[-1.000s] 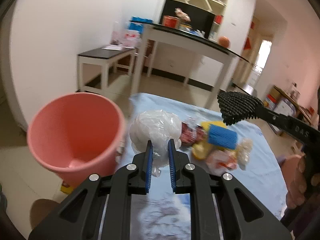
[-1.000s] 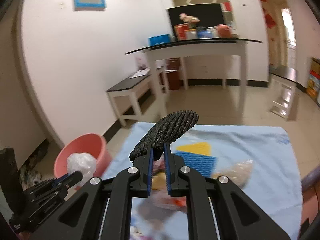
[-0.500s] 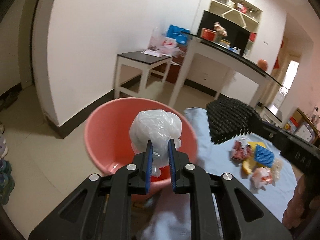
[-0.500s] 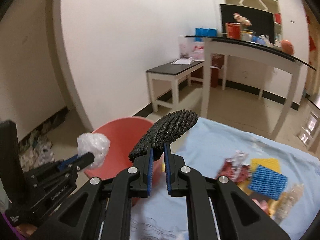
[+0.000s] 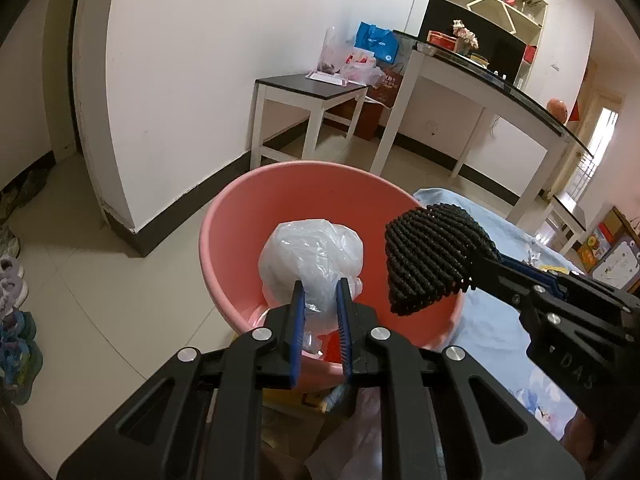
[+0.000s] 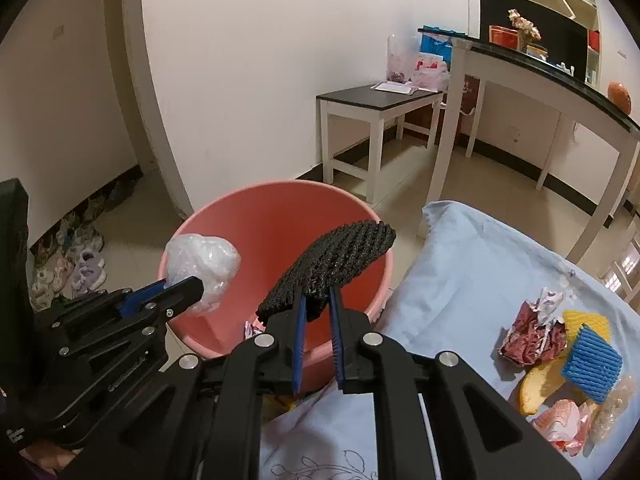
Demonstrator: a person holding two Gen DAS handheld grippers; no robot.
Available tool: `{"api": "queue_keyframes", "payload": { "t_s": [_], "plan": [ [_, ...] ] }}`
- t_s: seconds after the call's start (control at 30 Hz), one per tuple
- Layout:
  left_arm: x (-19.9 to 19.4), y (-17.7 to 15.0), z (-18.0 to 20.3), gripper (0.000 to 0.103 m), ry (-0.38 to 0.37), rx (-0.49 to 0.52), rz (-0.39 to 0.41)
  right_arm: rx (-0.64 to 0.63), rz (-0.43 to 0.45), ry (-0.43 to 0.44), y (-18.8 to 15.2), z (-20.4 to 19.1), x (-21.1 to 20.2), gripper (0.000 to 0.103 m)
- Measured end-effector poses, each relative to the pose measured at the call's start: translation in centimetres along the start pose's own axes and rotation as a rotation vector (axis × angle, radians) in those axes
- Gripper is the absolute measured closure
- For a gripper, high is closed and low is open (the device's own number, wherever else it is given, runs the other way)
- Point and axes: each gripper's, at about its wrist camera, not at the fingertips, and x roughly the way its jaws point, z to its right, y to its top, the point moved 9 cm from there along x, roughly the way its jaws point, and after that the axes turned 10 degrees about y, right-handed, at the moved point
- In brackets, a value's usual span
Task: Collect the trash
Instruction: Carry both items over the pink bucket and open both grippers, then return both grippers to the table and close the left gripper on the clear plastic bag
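A pink bucket [image 5: 224, 216] [image 6: 276, 220] stands on the floor beside the blue-covered table. My left gripper [image 5: 320, 292] [image 6: 196, 284] is shut on a crumpled clear plastic bag [image 5: 310, 256] [image 6: 204, 260] and holds it over the bucket's mouth. To its right, my right gripper [image 6: 317, 300] [image 5: 480, 268] is shut on a black foam net sleeve [image 6: 336, 260] [image 5: 432, 260], which hangs over the bucket's near right rim. Some trash lies at the bucket's bottom, mostly hidden by the bag.
On the blue tablecloth [image 6: 460, 280] lie a red crumpled wrapper [image 6: 532, 332], a blue foam net [image 6: 592, 364], a yellow one [image 6: 588, 320] and other scraps. Shoes [image 6: 80, 264] line the floor at left. A white side table [image 6: 376, 108] stands behind.
Both grippers have swung left from above the table to above the bucket, still carrying the bag and the black net. The table's trash has slid out to the right.
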Motion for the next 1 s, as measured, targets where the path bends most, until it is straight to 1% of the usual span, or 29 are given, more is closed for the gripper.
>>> {"api": "queue_keyframes", "payload": {
  "t_s": [0.07, 0.13, 0.17, 0.2, 0.27, 0.33, 0.53, 0.67, 1.0],
  "plan": [
    [0.2, -0.1, -0.2, 0.087, 0.004, -0.004, -0.006, -0.003, -0.006, 0.002, 0.0, -0.1, 0.4, 0.091],
    [0.5, -0.1, -0.5, 0.084, 0.01, -0.01, -0.014, -0.002, -0.015, 0.005, -0.1, -0.1, 0.7, 0.088],
    [0.6, -0.1, -0.6, 0.083, 0.013, -0.015, -0.02, -0.001, -0.019, 0.008, -0.2, -0.1, 0.8, 0.083],
    [0.8, -0.1, -0.7, 0.081, 0.015, -0.021, -0.025, 0.001, -0.023, 0.01, -0.3, -0.1, 0.9, 0.076],
    [1.1, -0.1, -0.9, 0.077, 0.016, -0.034, -0.038, 0.002, -0.022, 0.012, -0.4, -0.1, 1.0, 0.068],
    [1.3, -0.1, -1.1, 0.074, 0.012, -0.044, -0.043, 0.002, -0.02, 0.019, -0.5, -0.1, 1.0, 0.067],
    [1.0, -0.1, -1.3, 0.073, -0.004, -0.052, -0.04, 0.015, -0.015, 0.029, -0.7, 0.1, 0.6, 0.065],
    [0.4, -0.1, -1.2, 0.073, -0.021, -0.06, -0.038, 0.035, 0.004, 0.03, -0.8, 0.5, -0.6, 0.064],
    [-2.3, -0.4, 1.7, 0.073, -0.075, -0.018, -0.014, 0.079, 0.051, 0.022, -1.8, 1.3, -4.8, 0.062]
  ]
}}
